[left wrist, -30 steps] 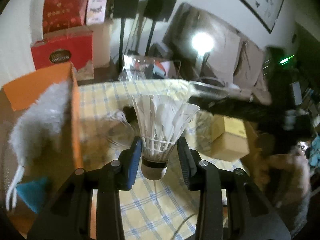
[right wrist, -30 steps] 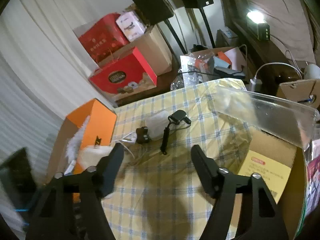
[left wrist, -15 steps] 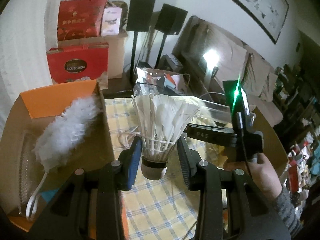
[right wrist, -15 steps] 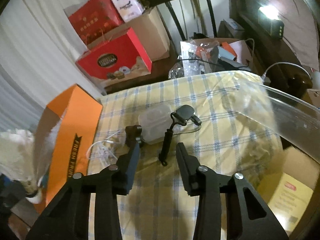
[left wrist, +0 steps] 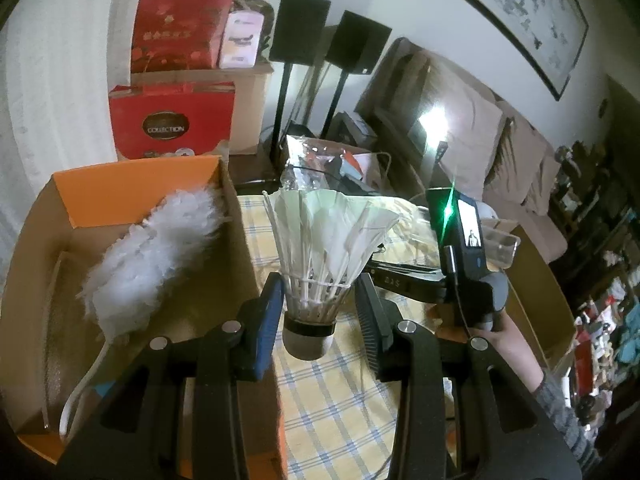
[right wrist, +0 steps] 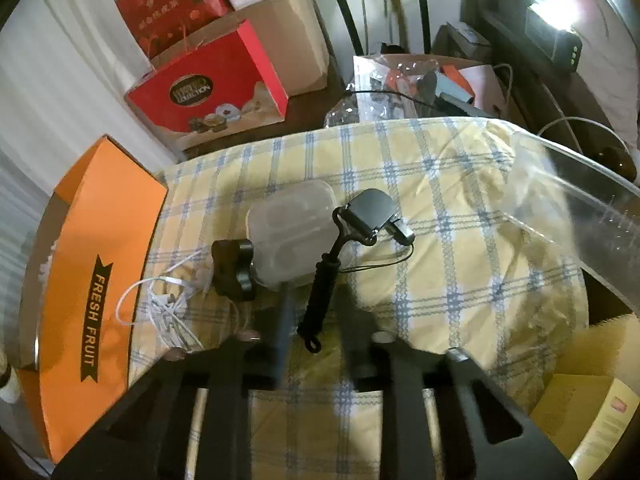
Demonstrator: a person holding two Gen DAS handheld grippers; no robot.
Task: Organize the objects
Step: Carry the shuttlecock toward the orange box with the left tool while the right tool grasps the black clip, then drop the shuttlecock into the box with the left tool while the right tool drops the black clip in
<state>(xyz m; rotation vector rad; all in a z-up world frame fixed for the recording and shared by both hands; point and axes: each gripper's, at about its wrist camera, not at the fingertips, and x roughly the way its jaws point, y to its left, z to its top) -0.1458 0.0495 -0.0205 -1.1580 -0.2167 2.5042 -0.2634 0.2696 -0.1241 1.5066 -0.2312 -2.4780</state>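
One shuttlecock clamped in the left gripper; right gripper fingers nearly closed, straddling one black strap.

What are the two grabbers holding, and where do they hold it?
The left gripper holds a shuttlecock, pinched low on its feather skirt just above the cork. The right gripper holds nothing yet; its fingers straddle a black handle on the table.

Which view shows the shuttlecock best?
The left wrist view: the shuttlecock sits centre frame, feathers up, cork down, held between the left hand-held gripper fingers. The right wrist view shows only a sliver of what may be its cork at the left edge, beside the orange box.
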